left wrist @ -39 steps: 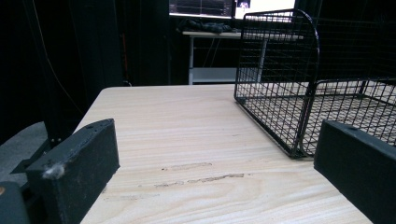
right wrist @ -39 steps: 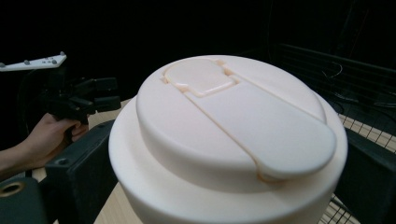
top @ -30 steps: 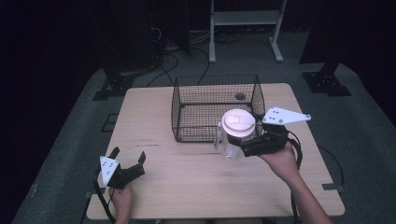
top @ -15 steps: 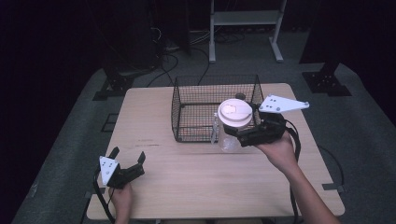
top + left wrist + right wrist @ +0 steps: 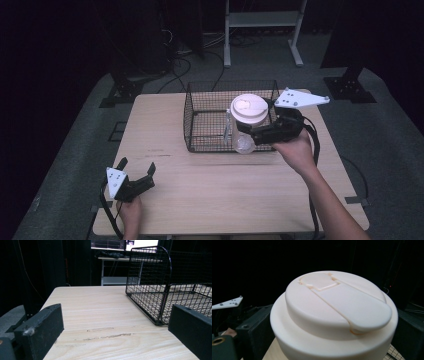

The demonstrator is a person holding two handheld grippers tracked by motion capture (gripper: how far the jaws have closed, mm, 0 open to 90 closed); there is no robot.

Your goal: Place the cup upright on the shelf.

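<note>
A clear jar with a cream lid (image 5: 248, 110) hangs over the front part of the black wire basket (image 5: 200, 116), and my right gripper (image 5: 251, 134) is shut on the jar below the lid. In the right gripper view the cream lid (image 5: 337, 315) sits between the two black jaws. My left gripper (image 5: 134, 175) rests open near the table's front left corner with nothing between its jaws. The left gripper view shows bare tabletop ahead and the basket (image 5: 155, 287) off to the right.
The light wooden table (image 5: 210, 200) has free room in front of the basket and on its left half. A white frame stand (image 5: 260, 30) and cables lie on the dark floor beyond the table's far edge.
My right gripper has carried the jar to the left and farther away, from beside the basket's front right corner to above the basket. The left gripper has stayed put.
</note>
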